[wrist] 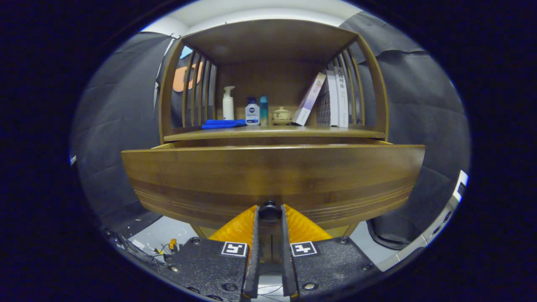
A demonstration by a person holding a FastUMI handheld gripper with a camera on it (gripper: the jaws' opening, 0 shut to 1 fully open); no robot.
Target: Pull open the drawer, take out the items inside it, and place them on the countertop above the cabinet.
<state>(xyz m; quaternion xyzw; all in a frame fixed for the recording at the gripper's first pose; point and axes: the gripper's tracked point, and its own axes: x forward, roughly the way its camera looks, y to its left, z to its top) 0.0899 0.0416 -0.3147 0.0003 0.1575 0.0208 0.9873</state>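
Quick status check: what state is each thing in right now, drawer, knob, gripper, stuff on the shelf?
Drawer: pulled partly out.
Knob: clamped between the fingers.
Hand-held gripper: shut on the knob.
Books: upright, one leaning.
Bottles: standing, capped.
Blue cloth: lying folded.

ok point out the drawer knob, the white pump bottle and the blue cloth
drawer knob point(269, 211), gripper view, its rounded head between the fingers
white pump bottle point(228, 107), gripper view, middle of its body
blue cloth point(222, 123), gripper view, its top fold

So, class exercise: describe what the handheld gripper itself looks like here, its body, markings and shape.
The gripper has a black, textured body in two blocks with screws, each block bearing a square black-and-white marker. Ribbed orange panels flank two long, narrow fingers.
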